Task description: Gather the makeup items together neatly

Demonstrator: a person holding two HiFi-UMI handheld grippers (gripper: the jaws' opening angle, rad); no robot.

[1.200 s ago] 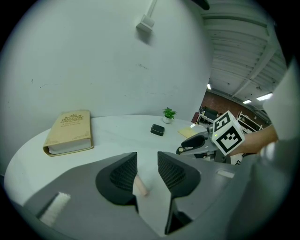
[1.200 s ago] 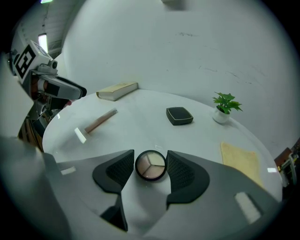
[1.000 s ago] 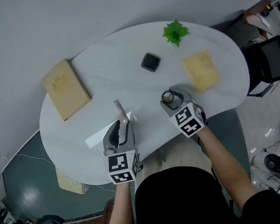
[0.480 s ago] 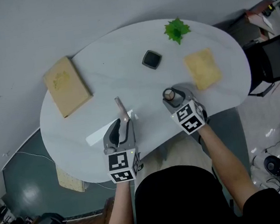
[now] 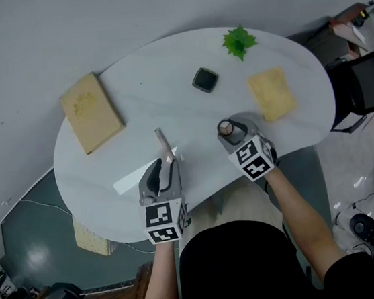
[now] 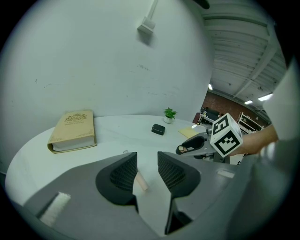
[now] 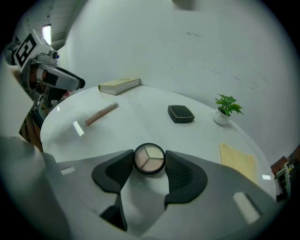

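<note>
The person wears a short-sleeved black top (image 5: 235, 268) that leaves the forearms bare, and the left tool (image 5: 165, 163) and the right tool (image 5: 229, 131) are each of matt grey plastic, with two black ribbed pads (image 6: 123, 172) and a white cube (image 5: 162, 223) carrying black square markers.

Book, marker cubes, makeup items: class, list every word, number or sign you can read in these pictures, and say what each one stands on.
No text here can be read.
Book: an emblem and some print on the cover, too small and blurred to read.
Left cube, right cube: black-and-white square patterns only, no letters or numbers.
Round compact, black case: no print seen.
</note>
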